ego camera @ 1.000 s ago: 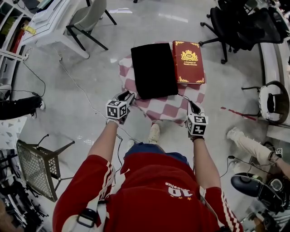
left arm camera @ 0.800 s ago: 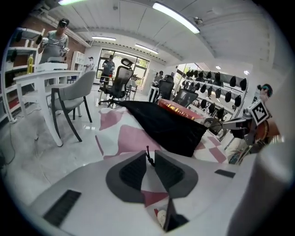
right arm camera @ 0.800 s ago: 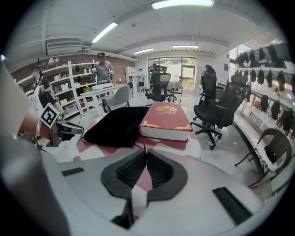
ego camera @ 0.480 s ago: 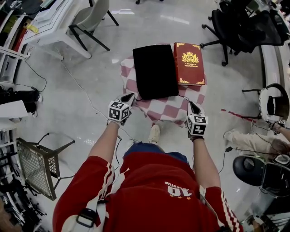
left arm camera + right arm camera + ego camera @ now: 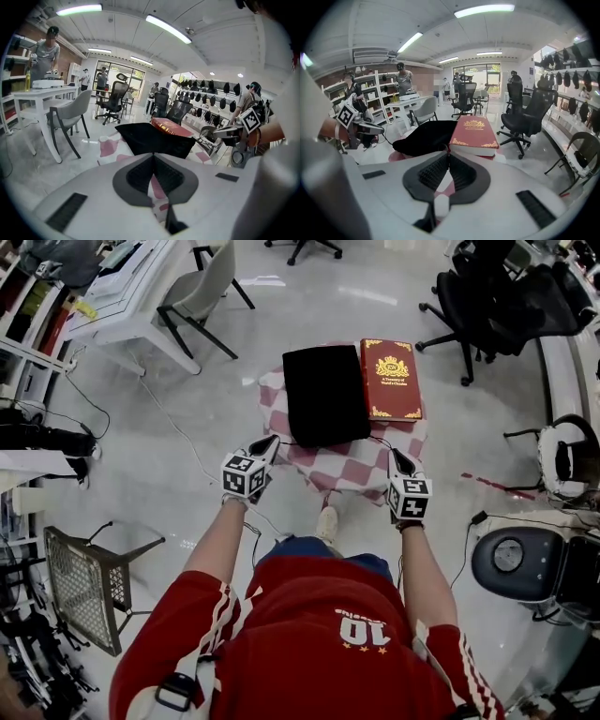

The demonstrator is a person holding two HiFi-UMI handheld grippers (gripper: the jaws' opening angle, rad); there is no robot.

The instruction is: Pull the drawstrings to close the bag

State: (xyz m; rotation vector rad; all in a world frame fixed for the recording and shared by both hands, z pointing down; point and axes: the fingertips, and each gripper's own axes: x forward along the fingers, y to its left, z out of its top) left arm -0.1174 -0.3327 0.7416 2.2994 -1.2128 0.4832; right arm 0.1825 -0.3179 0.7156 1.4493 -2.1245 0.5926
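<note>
**Both hand-held grippers set at the bag's near corners; the pull is not yet showing.**

The flat black fabric drawstring bag lies on the small counter draped in red-and-white checked cloth, touching the red hardcover book with gold ornament on its right. The left hand-held gripper sits at the bag's near-left corner. Its jaws have just been closing and now press together, but no view shows clearly whether a string lies between them. The right hand-held gripper sits off the near-right corner, its jaws likewise pressed together. A thin dark cord seems to run from the bag to its tip. The bag's near edge looks straight and ungathered, so I judge the grasping done and the cinching itself wholly left to do.
</note>
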